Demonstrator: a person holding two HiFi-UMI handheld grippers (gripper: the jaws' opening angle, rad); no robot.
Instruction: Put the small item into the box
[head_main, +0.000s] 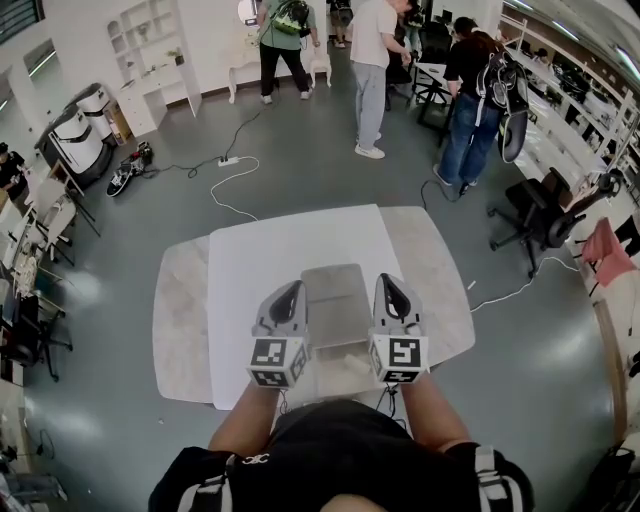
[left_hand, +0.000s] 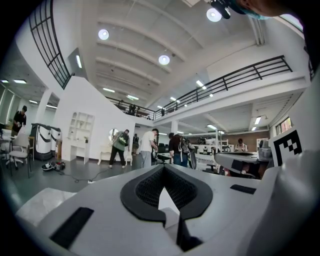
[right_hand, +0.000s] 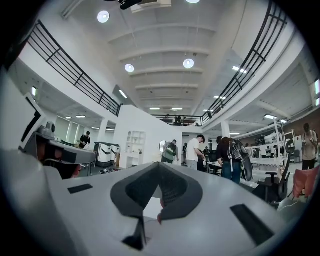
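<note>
Held low over the white table (head_main: 250, 260): left gripper (head_main: 288, 300) at 9 o'clock of the grey box (head_main: 335, 300), fingers closed on nothing. Right gripper (head_main: 392, 295) at 3 o'clock, closed too, with a reddish sliver (right_hand: 160, 210) between the fingers, possibly the small item. Probably light, thin and slippery, so best pinched mid-body. Open table toward 12 o'clock, near edge close.

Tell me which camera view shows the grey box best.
The head view: the grey box lies whole on the white table, between the left gripper and the right gripper. Both gripper views look out above it across the room, so neither shows the box.
</note>
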